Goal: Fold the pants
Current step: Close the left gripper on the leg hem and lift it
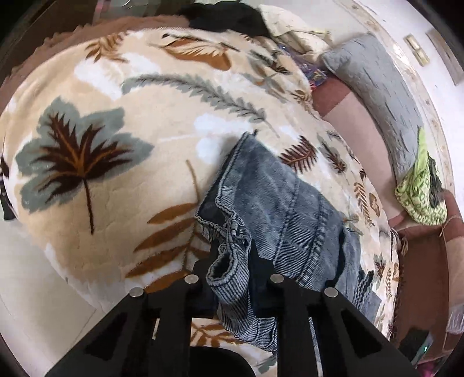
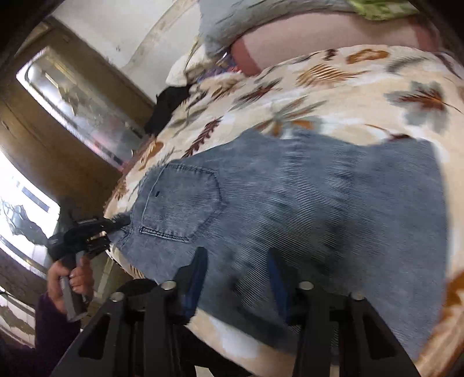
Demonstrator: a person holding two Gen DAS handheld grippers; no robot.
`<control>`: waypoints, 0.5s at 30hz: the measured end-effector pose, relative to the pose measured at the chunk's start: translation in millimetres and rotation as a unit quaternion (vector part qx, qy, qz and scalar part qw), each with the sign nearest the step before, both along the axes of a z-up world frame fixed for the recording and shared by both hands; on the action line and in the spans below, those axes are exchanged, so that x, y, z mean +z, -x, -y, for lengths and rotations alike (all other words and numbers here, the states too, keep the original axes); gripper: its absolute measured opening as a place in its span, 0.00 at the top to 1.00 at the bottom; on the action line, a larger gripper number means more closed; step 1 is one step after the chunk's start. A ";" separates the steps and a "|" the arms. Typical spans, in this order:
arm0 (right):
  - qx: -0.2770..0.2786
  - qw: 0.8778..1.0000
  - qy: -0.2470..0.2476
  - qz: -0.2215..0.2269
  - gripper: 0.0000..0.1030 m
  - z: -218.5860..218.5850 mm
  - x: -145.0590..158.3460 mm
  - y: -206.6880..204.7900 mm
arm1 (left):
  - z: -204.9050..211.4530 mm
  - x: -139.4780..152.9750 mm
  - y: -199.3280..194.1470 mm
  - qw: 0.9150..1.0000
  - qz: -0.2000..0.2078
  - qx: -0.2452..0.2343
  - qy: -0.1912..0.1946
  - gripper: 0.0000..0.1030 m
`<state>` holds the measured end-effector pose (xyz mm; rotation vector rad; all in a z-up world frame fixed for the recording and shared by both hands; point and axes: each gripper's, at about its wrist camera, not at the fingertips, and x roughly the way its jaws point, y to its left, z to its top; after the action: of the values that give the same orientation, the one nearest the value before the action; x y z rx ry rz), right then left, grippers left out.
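Observation:
Blue denim pants (image 1: pixel 275 203) lie on a cream leaf-print blanket (image 1: pixel 116 174). My left gripper (image 1: pixel 233 256) is shut on a bunched, rolled edge of the pants, lifted a little off the blanket. In the right wrist view the pants (image 2: pixel 319 197) spread flat with a back pocket (image 2: pixel 182 203) showing. There the left gripper (image 2: pixel 116 226), held by a hand (image 2: pixel 72 278), bites the pants' left edge. My right gripper (image 2: pixel 237 264) hovers over the near part of the pants, jaws apart, with flat denim showing between the fingers (image 2: pixel 200 264). That view is blurred.
A grey quilted pillow (image 1: pixel 374 87) and a green patterned cloth (image 1: pixel 420 191) lie at the far side of the bed. A black garment (image 1: pixel 229 17) sits at the blanket's far end. A brown cabinet with a mirror panel (image 2: pixel 72 95) stands beside the bed; pale floor (image 1: pixel 37 290) lies below.

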<state>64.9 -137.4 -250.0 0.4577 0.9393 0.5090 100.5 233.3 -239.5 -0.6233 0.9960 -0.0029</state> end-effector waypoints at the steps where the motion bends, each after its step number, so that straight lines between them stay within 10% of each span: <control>1: 0.005 1.000 0.009 0.003 0.62 -12.2 2.3 -6.6 | 1.8 4.9 0.7 1.000 0.006 -0.005 -0.005 0.85; 9: 0.037 0.993 0.106 -0.017 0.62 -78.7 -11.3 -43.1 | 18.3 34.5 4.9 0.999 0.033 -0.022 -0.032 0.86; 15: 0.009 1.000 0.020 -0.015 0.62 -26.7 0.8 -20.9 | 48.2 68.9 16.9 0.993 0.074 -0.048 -0.079 0.86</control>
<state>85.8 -110.8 -249.3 0.4217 0.9814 0.4990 83.6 185.1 -170.5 -0.4237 0.8728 -0.0529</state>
